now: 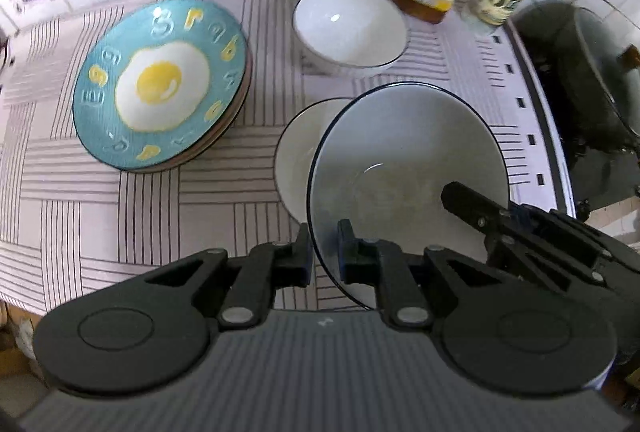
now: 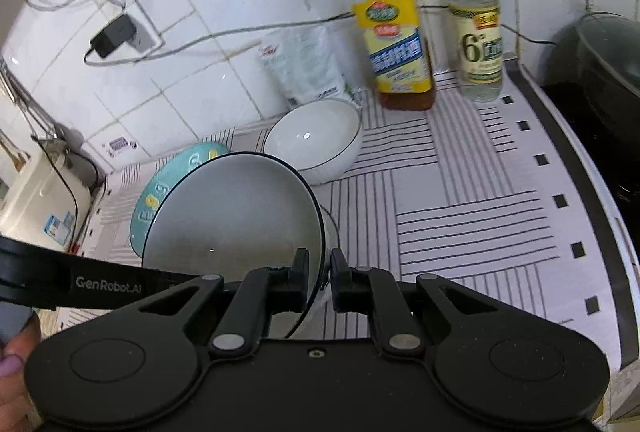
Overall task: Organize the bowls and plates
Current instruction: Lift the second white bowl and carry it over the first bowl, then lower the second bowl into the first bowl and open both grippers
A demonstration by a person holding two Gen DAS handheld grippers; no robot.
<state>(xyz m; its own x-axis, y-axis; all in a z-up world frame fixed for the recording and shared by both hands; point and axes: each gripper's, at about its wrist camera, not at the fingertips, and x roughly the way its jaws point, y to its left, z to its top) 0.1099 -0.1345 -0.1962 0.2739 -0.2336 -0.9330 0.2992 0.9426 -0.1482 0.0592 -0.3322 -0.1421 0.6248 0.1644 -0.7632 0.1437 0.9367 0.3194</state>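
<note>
Both claws are clenched on one dark-rimmed white bowl (image 1: 408,168) held tilted above the surface (image 1: 100,224): the left claw (image 1: 325,252) pinches its near rim, the right claw (image 2: 320,274) its opposite rim. Just behind and partly hidden by it, a second white bowl (image 1: 298,156) sits on the striped cloth. Further back, a stack of plates (image 1: 160,84) topped by a fried-egg design lies toward the left, and a third bowl (image 1: 350,24) stands by the back edge, before two bottles (image 2: 394,32) and a white bag (image 2: 304,68) at the tiled wall.
</note>
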